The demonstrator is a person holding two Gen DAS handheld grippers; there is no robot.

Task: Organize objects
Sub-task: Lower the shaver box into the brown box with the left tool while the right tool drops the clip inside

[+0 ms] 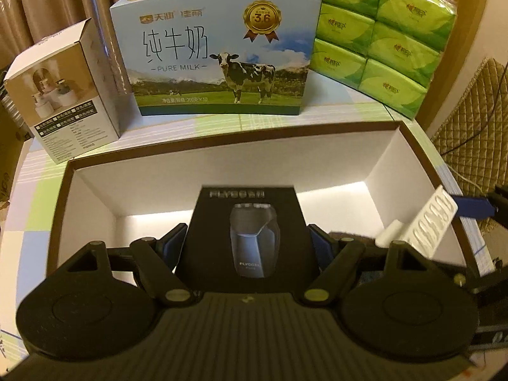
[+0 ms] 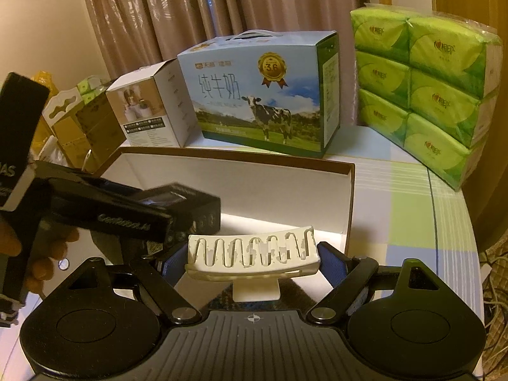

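Over the open white box (image 1: 377,165) that lies at the near edge of the counter (image 2: 412,190), both hand-held grippers hang with a load. The left hand-held gripper (image 1: 247,247) is clamped on a black shaver carton (image 1: 249,228), pads on its two side faces, long axis running straight ahead along the fingers and tilted down toward the box floor. The right hand-held gripper (image 2: 254,263) is gripping a white slotted clip (image 2: 252,252) by its ends, long axis lying crosswise between the pads, just inside the box's near right corner. The shaver carton sits more centrally and looks the nearer of the two to the floor, so the left hand seems likelier to set down first. The bare floor lies ahead of and below both. Along the far edge of the counter stand a small white carton (image 1: 63,95), a milk case (image 1: 219,60) and a green tissue pack (image 1: 374,41), well apart from either hand.
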